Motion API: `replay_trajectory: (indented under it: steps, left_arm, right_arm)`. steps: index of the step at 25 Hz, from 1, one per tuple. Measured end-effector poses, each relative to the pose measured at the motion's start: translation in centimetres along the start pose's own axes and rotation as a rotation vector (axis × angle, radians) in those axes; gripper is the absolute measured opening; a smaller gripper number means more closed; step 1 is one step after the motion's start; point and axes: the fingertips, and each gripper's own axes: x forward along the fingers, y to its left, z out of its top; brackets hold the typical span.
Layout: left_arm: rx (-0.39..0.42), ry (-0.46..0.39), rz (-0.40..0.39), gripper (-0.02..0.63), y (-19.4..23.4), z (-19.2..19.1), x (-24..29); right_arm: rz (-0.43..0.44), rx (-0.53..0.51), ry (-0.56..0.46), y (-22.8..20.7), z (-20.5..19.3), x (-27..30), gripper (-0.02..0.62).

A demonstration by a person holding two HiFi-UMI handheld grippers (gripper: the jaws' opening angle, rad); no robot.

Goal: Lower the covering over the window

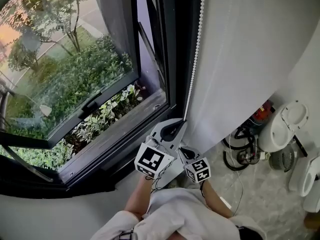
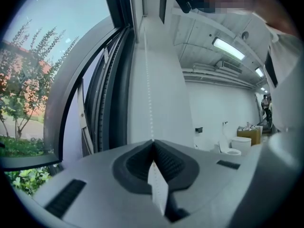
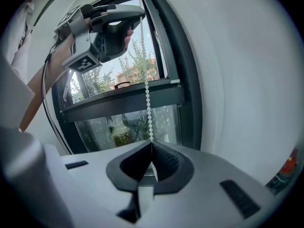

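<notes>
Dark-framed glass window (image 1: 75, 74) lies left of both tools. The left hand-held gripper (image 1: 180, 124) is clamped on a white beaded cord (image 1: 196, 49). The right hand-held gripper (image 3: 151, 145) clamps the same cord just below. A white fabric roller blind (image 1: 240, 59) hangs to their right.

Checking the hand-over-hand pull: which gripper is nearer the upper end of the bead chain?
Left. The left gripper is shut on the bead chain higher up. The right gripper is shut on the same chain lower down, directly beneath the left one.
</notes>
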Motion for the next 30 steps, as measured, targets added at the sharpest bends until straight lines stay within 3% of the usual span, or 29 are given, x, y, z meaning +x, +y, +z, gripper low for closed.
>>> replay_trajectory:
  steps: [10,16,22,25,30]
  left_arm:
    - [-0.042,0.084,-0.003,0.015,-1.0,-5.4,-0.3]
    - [-0.075,0.134,-0.008,0.015,-1.7,-8.5,-0.6]
    - [-0.080,0.128,-0.004,0.015,-1.8,-9.1,-0.8]
    - [-0.073,0.128,-0.002,0.015,-1.8,-8.9,-0.8]
    - [-0.064,0.127,0.000,0.015,-1.7,-9.0,-0.9]
  right_arm:
    - [-0.014,0.005,0.037,0.1,-1.3,-0.7,-0.005]
    - [-0.012,-0.021,0.008,0.6,0.1,-2.1,-0.003]
    - [-0.017,-0.067,-0.118,0.7,6.0,-5.6,0.010]
    - [-0.006,-0.104,-0.189,0.8,9.9,-7.5,0.135]
    - [-0.035,-0.205,-0.327,0.9,16.7,-10.5,0.175]
